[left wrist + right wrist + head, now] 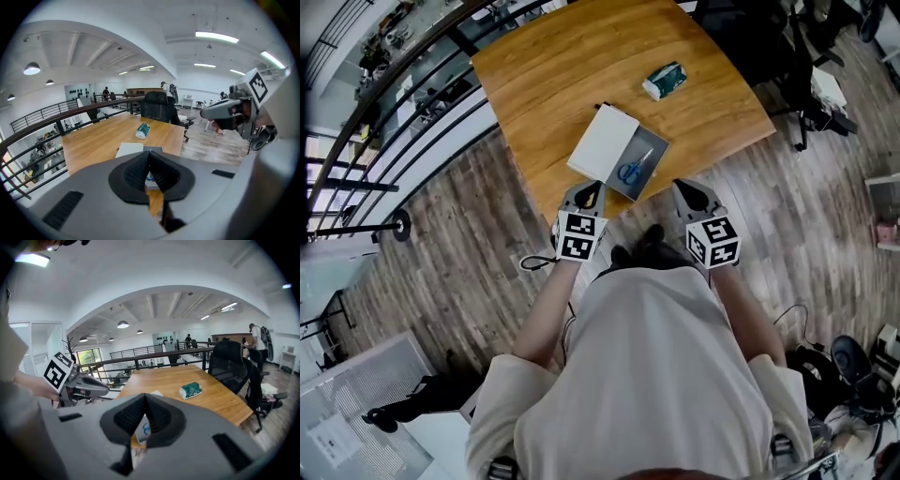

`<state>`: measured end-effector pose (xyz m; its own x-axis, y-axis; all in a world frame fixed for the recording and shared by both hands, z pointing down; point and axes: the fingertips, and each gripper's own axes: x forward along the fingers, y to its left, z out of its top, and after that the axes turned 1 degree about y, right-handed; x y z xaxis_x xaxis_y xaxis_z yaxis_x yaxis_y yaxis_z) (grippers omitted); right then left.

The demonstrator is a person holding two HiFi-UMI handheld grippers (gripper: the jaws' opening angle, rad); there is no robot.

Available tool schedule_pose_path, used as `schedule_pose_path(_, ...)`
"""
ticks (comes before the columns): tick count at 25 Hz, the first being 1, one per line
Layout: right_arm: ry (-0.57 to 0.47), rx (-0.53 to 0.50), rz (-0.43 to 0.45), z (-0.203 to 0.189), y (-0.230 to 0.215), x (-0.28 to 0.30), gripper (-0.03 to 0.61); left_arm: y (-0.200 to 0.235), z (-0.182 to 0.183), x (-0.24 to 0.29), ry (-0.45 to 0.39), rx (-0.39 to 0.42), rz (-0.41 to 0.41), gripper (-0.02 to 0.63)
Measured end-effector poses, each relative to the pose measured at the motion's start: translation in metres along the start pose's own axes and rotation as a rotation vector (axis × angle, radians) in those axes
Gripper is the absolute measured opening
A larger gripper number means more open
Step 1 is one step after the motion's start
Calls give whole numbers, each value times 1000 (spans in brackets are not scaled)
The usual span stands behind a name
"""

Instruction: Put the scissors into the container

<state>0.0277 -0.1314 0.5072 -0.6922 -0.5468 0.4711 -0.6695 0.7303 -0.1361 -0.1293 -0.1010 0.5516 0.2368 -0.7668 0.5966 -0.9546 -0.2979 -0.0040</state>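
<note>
The wooden table [544, 84] fills most of my head view, and I stand at its near corner with both tools drawn back close to my body. The left gripper [592, 195] and the right gripper [686, 193] hover just off the table edge, one on each side of the work, neither touching anything. In each gripper's own view the dark jaws meet at their tips with nothing caught between them, so both tongs are clenched and empty.

On the table just ahead of them lies a flat white lid or board [603, 142]. It sits against the left side of the grey container [654, 148]; whether it overlaps the rim I cannot tell. Further back, well apart from these, rests a small green packet [665, 81].

The scissors [632, 170], blue-handled, lie inside the container on its floor, blades pointing away from me. Their blue loops also show past the closed jaws in the right gripper view.

My reading is that the task's one move is already done: the scissors are in the container. If the white piece is a lid, it is off, but nothing in the task asks for it to be fitted
</note>
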Motion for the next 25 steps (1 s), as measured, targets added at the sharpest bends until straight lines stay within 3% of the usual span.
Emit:
schedule_pose_path(16, -103, -29, 53, 33, 4, -64, 2, -37, 59, -81, -256, -145, 39, -7)
schedule_pose_path(25, -144, -111, 107, 55, -18, -96, 2, -60, 80, -93, -304, -168, 83, -7)
